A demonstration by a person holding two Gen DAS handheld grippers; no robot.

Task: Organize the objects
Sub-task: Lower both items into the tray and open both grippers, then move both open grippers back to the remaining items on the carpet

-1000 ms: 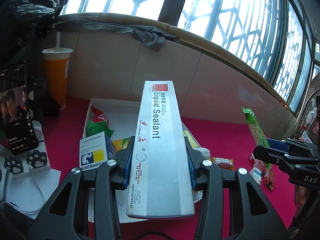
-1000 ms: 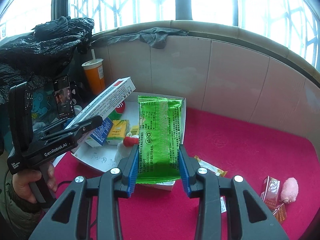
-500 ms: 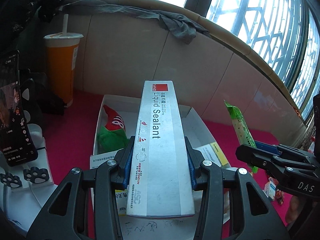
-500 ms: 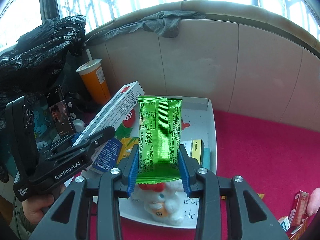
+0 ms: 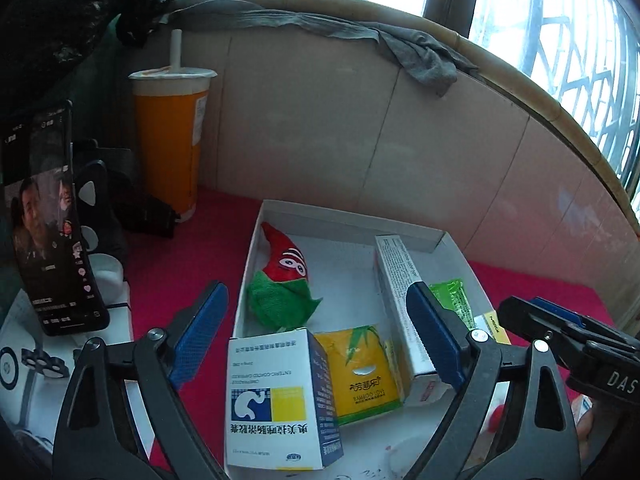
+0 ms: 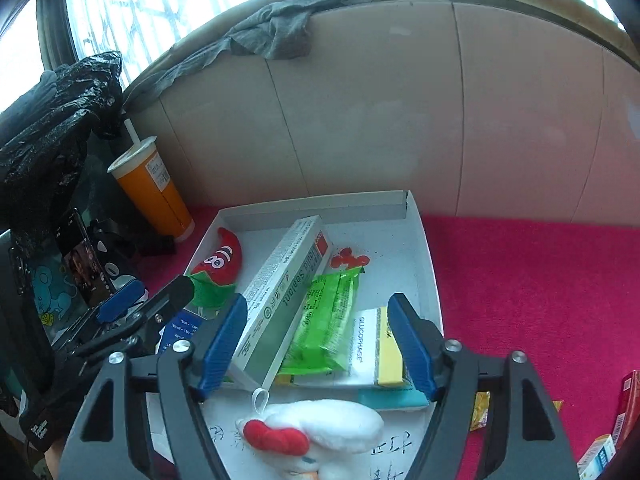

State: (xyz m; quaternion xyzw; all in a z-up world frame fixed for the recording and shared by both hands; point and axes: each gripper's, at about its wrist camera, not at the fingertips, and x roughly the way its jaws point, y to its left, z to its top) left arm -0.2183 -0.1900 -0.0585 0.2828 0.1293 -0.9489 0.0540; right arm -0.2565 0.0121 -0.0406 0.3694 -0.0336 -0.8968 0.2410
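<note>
A white tray [image 5: 348, 216] [image 6: 430, 264] lies on the red cloth. In it lie the long grey Liquid Sealant box [image 6: 280, 296] [image 5: 400, 292] and the green snack packet [image 6: 324, 324] [image 5: 454, 304], side by side. My left gripper [image 5: 316, 336] is open and empty above the tray's near part. My right gripper [image 6: 316, 340] is open and empty just above the box and packet. Also in the tray are a red and green plush [image 5: 284, 280], a blue and white medicine box [image 5: 276, 400], a yellow pack [image 5: 360, 372] and a white plush [image 6: 320, 432].
An orange drink cup with a straw [image 5: 170, 140] stands at the back left by the wall. A phone on a stand [image 5: 48, 240] is at the left. Small packets [image 6: 624, 412] lie on the red cloth at the right.
Both grippers have opened. The sealant box and the green packet have left the jaws and now lie in the tray. Both grippers have moved closer over the tray.
</note>
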